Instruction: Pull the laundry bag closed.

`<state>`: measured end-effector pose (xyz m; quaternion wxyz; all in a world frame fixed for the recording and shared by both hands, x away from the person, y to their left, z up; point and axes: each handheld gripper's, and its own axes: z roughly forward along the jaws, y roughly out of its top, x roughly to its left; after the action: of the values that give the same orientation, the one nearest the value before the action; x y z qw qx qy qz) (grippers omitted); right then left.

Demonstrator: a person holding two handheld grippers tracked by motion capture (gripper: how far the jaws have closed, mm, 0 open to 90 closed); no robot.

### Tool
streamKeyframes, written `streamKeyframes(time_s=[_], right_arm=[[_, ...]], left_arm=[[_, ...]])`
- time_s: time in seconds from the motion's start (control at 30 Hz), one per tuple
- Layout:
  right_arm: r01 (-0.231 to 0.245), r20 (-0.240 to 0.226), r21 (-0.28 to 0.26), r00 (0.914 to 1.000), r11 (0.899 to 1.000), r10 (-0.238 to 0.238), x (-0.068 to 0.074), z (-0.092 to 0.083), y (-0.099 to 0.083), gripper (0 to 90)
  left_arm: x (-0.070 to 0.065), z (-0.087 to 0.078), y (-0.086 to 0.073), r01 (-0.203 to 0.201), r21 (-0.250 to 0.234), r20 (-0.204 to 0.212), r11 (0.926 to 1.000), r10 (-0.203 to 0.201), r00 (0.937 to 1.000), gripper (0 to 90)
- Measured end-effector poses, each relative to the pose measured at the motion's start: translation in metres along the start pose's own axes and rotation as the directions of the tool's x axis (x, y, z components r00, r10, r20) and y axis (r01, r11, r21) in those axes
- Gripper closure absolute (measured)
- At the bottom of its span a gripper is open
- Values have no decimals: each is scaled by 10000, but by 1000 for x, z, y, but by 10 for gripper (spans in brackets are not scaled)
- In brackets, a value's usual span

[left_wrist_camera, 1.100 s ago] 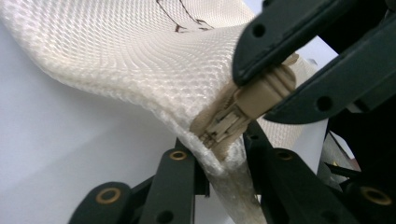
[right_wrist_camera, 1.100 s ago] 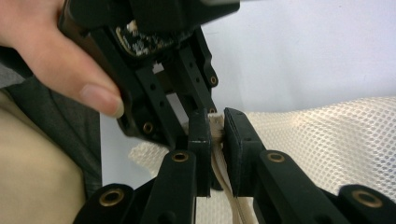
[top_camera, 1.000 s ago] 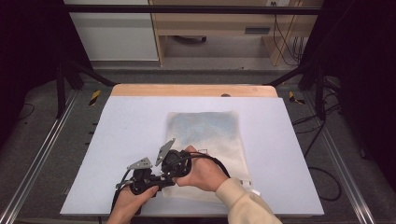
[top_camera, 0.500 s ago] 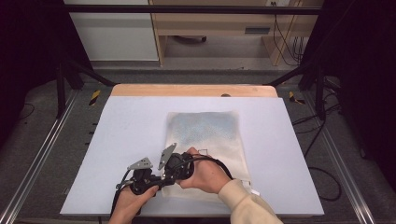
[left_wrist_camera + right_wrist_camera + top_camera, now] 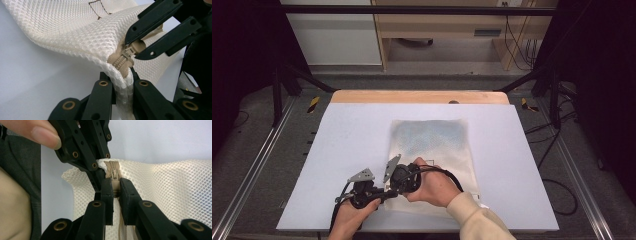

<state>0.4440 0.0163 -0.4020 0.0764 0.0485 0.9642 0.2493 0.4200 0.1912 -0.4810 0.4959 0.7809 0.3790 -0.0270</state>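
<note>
clearly cream mesh bag [image 5: 432, 150]; tan zipper [image 5: 122, 61]

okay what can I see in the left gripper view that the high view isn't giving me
The left gripper view gives the close detail: the left gripper pinching the corner of the mesh bag beside the tan zipper, and the right gripper clamped on the zipper pull. The high view gives the layout: the whole white table, both hands, and the bag lying flat with bluish contents. Both show the two grippers meeting at the bag's near corner.
</note>
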Motion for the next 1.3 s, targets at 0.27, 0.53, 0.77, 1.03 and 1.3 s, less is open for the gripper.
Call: streamKeyframes(time_s=[0.27, 0.53, 0.77, 1.03, 1.3], right_arm=[[130, 53, -32, 9999, 9999, -130, 1, -2, -1, 823], [54, -137, -10, 9999, 10000, -54, -1, 1, -7, 823], [30, -170, 88, 9999, 10000, -28, -3, 1, -14, 823], [40, -90, 29, 10000, 10000, -39, -2, 2, -15, 823], [90, -8, -15, 10000, 10000, -90, 0, 0, -14, 823]], left_arm=[[1, -1, -1, -7, -34, -24, 10000, 7, 10000, 872], [0, 1, -1, 57, -28, -10, 10000, -57, 10000, 872], [-1, 1, 0, -33, 10, -8, 10000, 33, 10000, 871], [-2, 1, 0, -145, 30, -112, 9999, 145, 9998, 871], [-4, 0, -1, -280, 7, -212, 9996, 280, 9994, 874]])
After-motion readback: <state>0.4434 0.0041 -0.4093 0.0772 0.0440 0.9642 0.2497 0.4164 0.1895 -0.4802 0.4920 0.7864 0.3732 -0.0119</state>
